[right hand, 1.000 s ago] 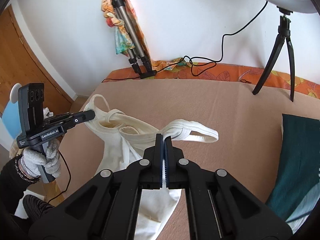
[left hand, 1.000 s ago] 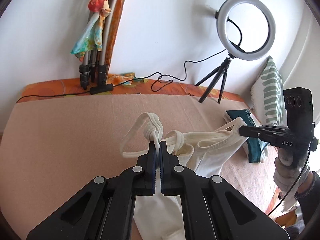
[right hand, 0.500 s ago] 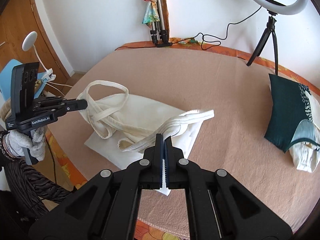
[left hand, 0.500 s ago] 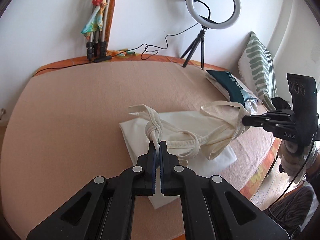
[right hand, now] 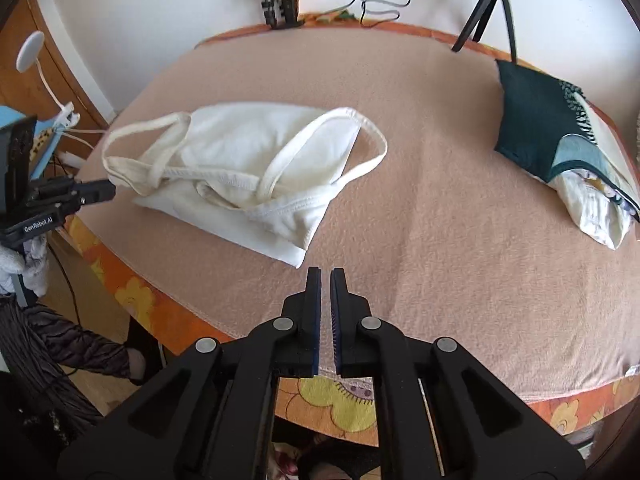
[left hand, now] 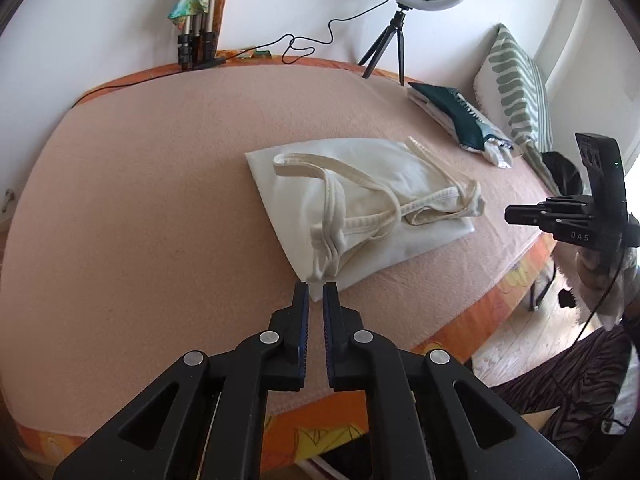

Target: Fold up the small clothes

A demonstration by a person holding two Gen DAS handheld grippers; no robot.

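**Loose straps, near edge, narrow gaps: where the fold could slip**

Far left, in the right wrist view: left gripper (right hand: 107, 191) level with the bed's orange floral edge, fingers nearly together, tips just beside the outer strap loop of the cream cotton tank top (right hand: 256, 160) but gripping nothing. In its own view (left hand: 315, 294), a slim gap between the blue pads, empty, tips just short of the garment's near corner.

Centre: tank top (left hand: 360, 196) folded once, lying flat on the peach-pink blanket-covered bed (left hand: 140, 200), close to the near edge. Straps loose and crossed on top, one loop reaching past the body toward the left gripper, another arcing out on the opposite side. Likely trouble here: catching a single strap instead of the doubled fabric, so dragging the top layer off and undoing the fold. Also possible: pinching blanket along with cloth, given soft nap and thin cotton; nudging the bundle toward the edge and letting it slide off.

Right of centre: right gripper (right hand: 325, 280) hovering short of the folded corner, fingers parted by only a sliver, nothing between them. Probably too narrow a gap to take two layers plus strap seams without opening wider first.

Far right: folded dark teal cloth on a pale patterned bundle (right hand: 540, 120), well apart from the tank top; little risk of a clash unless swinging wide.
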